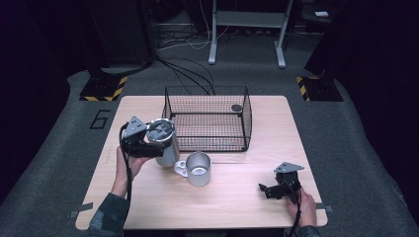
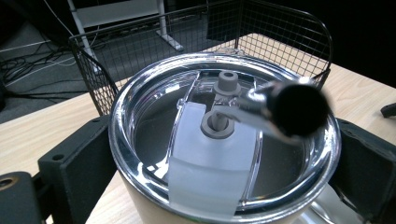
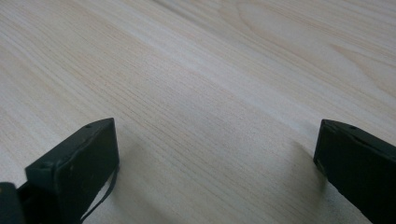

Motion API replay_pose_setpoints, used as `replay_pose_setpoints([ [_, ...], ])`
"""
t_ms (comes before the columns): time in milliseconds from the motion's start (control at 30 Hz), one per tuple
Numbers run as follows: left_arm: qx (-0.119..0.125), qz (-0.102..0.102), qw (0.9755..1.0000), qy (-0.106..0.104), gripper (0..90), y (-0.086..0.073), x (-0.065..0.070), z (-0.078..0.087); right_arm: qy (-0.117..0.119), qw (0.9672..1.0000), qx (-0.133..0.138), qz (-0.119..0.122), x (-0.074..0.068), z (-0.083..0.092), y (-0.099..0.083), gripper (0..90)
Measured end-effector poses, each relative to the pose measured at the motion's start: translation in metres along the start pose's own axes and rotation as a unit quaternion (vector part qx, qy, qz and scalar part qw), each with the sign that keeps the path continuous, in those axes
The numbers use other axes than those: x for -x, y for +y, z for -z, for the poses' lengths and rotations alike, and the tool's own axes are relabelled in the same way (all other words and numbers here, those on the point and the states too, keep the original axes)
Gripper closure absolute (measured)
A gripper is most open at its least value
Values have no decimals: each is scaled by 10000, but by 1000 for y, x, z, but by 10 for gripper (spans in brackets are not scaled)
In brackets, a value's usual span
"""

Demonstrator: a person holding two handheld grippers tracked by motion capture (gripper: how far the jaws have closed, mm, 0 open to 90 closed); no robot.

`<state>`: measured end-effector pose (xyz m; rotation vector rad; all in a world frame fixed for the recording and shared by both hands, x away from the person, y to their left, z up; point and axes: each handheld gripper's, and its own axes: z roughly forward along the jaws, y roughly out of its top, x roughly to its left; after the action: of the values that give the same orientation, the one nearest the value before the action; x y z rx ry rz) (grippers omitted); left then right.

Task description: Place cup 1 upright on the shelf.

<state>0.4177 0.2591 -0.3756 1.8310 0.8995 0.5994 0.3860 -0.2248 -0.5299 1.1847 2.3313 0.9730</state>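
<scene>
A: Where do we find the tumbler (image 1: 165, 140) relative to the left claw (image 1: 157, 148)?

B: In the high view we see it left of centre, standing upright on the table (image 1: 237, 197), just left of the wire basket (image 1: 207, 118). The left claw comes at it from the lower left. In the left gripper view the tumbler (image 2: 219, 140) sits squarely between the two black jaws, one at the lower left of the frame and one at the right edge, both against its wall. We read that as the left claw (image 2: 219, 186) clamped on the tumbler.

A: What do we see on top of it?

B: A clear lid (image 2: 210, 158) with a sliding tab, and a metal straw (image 2: 280, 105) rising through it, blurred at its dark end.

A: What stands next to it?

B: A steel mug (image 1: 197, 168), just to the lower right of the tumbler in the high view, handle turned to the left.

A: And the right claw (image 1: 267, 190)?

B: It rests low at the lower right of the table, well apart from the tumbler. In the right gripper view its jaws are spread wide over bare wood, with nothing between them.
</scene>
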Motion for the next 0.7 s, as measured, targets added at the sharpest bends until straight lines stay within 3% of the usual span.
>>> replay_pose_setpoints([
  [700,48,-11,9999,-120,39,27,0,12,1,10000,0,1,0,0,0,0],
])
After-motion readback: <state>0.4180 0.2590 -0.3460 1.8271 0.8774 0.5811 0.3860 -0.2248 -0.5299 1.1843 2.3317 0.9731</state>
